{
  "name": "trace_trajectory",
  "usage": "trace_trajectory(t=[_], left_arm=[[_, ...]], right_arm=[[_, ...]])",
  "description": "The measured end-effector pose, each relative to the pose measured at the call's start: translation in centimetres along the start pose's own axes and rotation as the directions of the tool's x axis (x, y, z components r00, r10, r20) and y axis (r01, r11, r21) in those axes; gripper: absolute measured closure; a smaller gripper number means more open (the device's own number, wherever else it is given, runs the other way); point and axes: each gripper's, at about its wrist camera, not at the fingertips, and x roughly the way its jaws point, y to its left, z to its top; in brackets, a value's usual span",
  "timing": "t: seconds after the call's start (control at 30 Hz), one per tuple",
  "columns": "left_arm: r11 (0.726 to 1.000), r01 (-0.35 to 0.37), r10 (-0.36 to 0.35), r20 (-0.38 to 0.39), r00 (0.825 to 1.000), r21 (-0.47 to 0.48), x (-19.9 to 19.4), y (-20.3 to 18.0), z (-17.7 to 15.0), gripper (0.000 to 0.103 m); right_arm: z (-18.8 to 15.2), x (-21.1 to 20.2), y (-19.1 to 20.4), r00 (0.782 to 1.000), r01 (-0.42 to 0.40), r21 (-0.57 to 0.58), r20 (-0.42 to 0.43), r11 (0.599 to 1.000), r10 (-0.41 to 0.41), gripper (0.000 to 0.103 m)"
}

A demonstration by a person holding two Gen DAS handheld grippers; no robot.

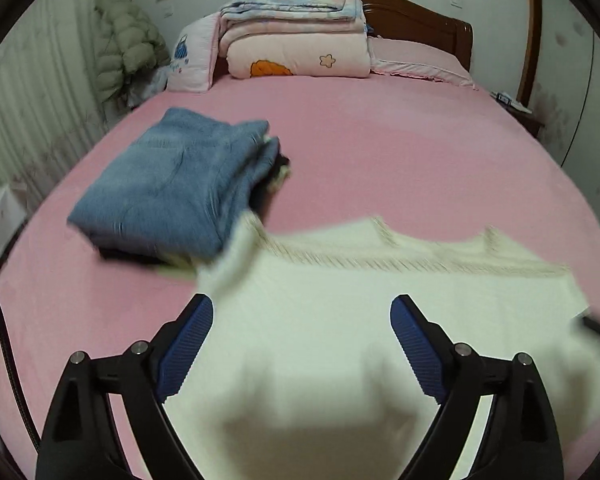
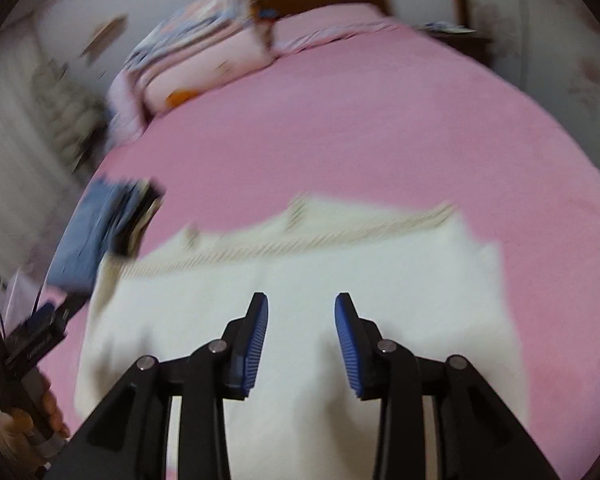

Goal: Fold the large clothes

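Left hand-held gripper (image 1: 302,344): jaws spread wide above the cream cloth, ribbed blue pads (image 1: 186,348) clear of it, nothing held.
Right hand-held gripper (image 2: 301,344): jaws partly apart, narrower than the left, pads not pressing on the fabric, nothing held.
Cream garment (image 1: 380,300): the task's piece, lying on the bed nearest the cameras, directly under both grippers; soft, pale, roughly rectangular, with a ribbed or fringed band along its far edge; blurred in both views.
Step in hand: seemingly a release after a fold, with the next grasp to come.
Doing it well: lift both grippers straight off so the cloth is not dragged; then pinch two matching corners through all layers, keep the edges level, and lay the fold down flat before letting go.
Bed sheet (image 1: 380,152): pink, smooth, taut, mostly bare.
Folded stack (image 1: 172,184): blue denim on top, darker pieces beneath, just left of the cream garment and touching or nearly touching its corner.
Quilts (image 1: 296,40): thick, pink and floral, folded at the headboard.
Headboard (image 1: 420,20): dark wood.
Puffer jacket (image 1: 124,44): pale green, hanging at far left.
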Motion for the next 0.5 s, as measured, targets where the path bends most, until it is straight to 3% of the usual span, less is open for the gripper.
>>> trace_trajectory(t=[0.17, 0.3, 0.33, 0.37, 0.4, 0.43, 0.47, 0.5], left_arm=[[0.995, -0.090, 0.093, -0.062, 0.994, 0.036, -0.7, -2.7, -5.6, 0.013], [0.969, -0.194, 0.215, -0.136, 0.967, 0.155, 2.6, -1.6, -9.4, 0.009], [0.971, -0.185, 0.204, -0.126, 0.971, 0.150, 2.7, -0.6, -9.9, 0.007], [0.972, -0.186, 0.203, -0.112, 0.973, 0.145, 2.7, 0.2, -10.0, 0.005], [0.963, -0.218, 0.234, -0.092, 0.968, 0.156, 2.7, 1.1, -10.1, 0.004], [0.957, -0.239, 0.255, -0.086, 0.963, 0.165, 3.0, 1.7, -9.9, 0.004], [0.952, -0.257, 0.273, -0.085, 0.958, 0.164, 3.4, 2.5, -9.8, 0.004], [0.952, -0.272, 0.285, -0.092, 0.954, 0.138, 3.6, 3.7, -9.5, 0.004]], right_arm=[[-6.7, 2.3, 6.6, 0.996, -0.020, -0.170, -0.093, 0.985, 0.004, 0.068], [-9.2, 3.1, 3.2, 0.990, 0.082, -0.183, -0.098, 0.980, -0.102, 0.074], [-9.5, 2.7, 1.9, 0.988, 0.118, -0.195, -0.076, 0.974, -0.135, 0.077], [-9.6, 2.3, 0.7, 0.983, 0.157, -0.215, -0.056, 0.964, -0.173, 0.083], [-9.7, 1.6, -0.7, 0.979, 0.187, -0.248, -0.034, 0.950, -0.201, 0.096], [-9.9, 1.2, -1.3, 0.972, 0.220, -0.272, -0.018, 0.937, -0.233, 0.098], [-9.8, 0.7, -2.5, 0.950, 0.299, -0.292, 0.006, 0.909, -0.311, 0.096], [-9.6, 0.5, -4.3, 0.904, 0.413, -0.291, 0.019, 0.863, -0.426, 0.093]])
